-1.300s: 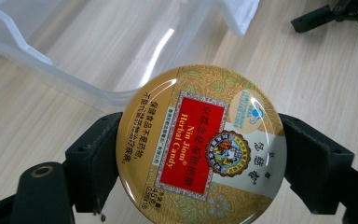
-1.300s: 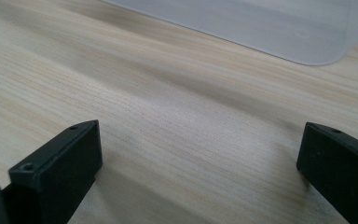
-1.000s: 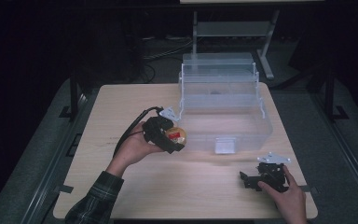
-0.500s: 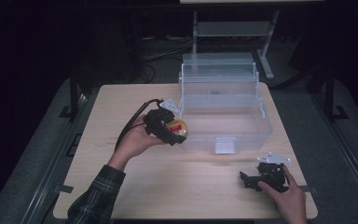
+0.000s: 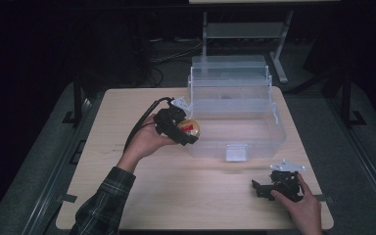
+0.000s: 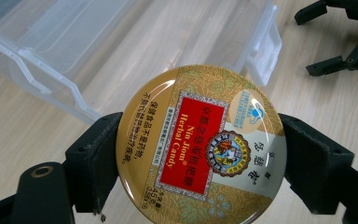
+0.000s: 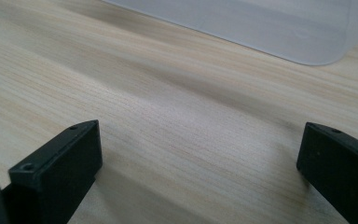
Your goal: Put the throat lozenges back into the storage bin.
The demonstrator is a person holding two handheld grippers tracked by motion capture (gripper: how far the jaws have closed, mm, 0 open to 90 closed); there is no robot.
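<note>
Two grippers: the left gripper (image 5: 188,131), raised beside the clear box (image 5: 235,117), clamps the candy tin (image 6: 200,144); the right gripper (image 7: 200,172) rests splayed on the table (image 5: 176,191), its hand (image 5: 301,208) cut off.

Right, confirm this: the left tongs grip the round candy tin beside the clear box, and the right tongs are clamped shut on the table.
One error: the right tongs are open, jaws wide apart over bare table, as the right gripper view shows. The left tongs do grip the candy tin beside the clear box.
</note>
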